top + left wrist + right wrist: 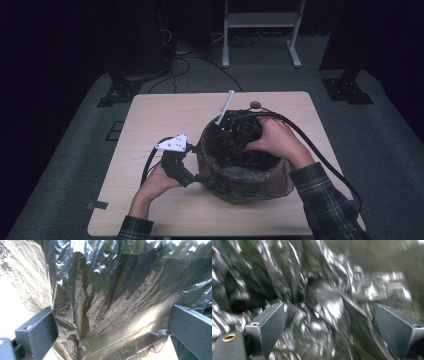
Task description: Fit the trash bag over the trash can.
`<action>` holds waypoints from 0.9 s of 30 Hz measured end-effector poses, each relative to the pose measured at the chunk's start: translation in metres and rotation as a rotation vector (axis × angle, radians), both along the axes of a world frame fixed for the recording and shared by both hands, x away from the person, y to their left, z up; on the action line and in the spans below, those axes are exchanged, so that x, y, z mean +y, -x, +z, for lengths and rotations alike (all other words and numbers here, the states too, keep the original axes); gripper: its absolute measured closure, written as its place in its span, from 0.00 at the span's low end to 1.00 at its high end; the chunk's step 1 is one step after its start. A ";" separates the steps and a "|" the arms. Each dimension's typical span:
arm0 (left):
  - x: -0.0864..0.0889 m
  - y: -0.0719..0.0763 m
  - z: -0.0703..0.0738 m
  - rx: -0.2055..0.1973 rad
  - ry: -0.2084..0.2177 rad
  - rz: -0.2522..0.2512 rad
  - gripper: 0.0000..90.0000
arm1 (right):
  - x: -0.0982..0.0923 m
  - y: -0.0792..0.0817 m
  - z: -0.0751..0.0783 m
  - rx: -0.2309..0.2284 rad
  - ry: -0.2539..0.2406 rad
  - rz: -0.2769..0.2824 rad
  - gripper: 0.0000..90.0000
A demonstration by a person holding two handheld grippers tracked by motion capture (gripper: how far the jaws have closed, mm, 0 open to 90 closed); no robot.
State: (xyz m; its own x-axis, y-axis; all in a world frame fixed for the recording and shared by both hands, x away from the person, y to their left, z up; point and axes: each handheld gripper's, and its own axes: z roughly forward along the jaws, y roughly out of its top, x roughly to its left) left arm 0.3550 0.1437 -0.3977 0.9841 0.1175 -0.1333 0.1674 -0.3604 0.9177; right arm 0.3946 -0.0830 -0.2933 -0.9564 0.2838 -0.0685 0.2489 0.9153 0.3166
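- Two dark jaws of the left gripper (112, 332) stand wide apart in the left gripper view, released, with crinkled bag film spread across the gap between them; whether either jaw touches the film cannot be told.
- Black plastic bag (243, 165), the landmark here, sits near the middle of the table (150, 115), its mouth open upward and its translucent wall sagging toward the person's side.
- Right gripper (328, 325), seen in its own view, also has its jaws spread apart, released, with blurred glossy folds of the bag's inside between and beyond them.
- From the high view, the left gripper sits just beside the bag's left wall, its nose against the film, with a grey three-cornered plate on top and a cable looping away from the bag.
- The left hand (159, 181) holds that gripper from the near side.
- The right hand (276, 137) reaches over the bag's right rim, pushing its gripper down into the mouth.
- A white rod (225, 107) rises tilted from the bag's far rim.
- A thick black cable (320, 155) runs from the bag's far rim past its right side.
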 end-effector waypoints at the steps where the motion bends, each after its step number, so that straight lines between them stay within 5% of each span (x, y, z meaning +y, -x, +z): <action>1: 0.000 0.000 0.000 0.000 0.002 -0.001 0.00 | -0.005 -0.001 0.000 0.000 0.002 -0.011 0.11; 13: -0.002 -0.001 -0.002 0.005 -0.006 -0.005 0.00 | -0.050 -0.006 -0.013 -0.032 0.017 -0.116 0.11; 20: -0.002 0.000 -0.001 0.008 -0.006 -0.005 0.00 | -0.051 0.020 0.002 -0.012 -0.078 -0.043 0.11; 27: -0.002 0.000 0.000 0.004 -0.008 -0.006 0.00 | -0.045 0.049 -0.003 0.033 -0.088 0.034 0.11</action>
State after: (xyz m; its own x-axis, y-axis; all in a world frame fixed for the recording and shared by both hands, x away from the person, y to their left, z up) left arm 0.3553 0.1419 -0.3982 0.9842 0.1128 -0.1363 0.1688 -0.3688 0.9141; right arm 0.3458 -0.1283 -0.2967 -0.9668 0.2551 -0.0127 0.2304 0.8925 0.3878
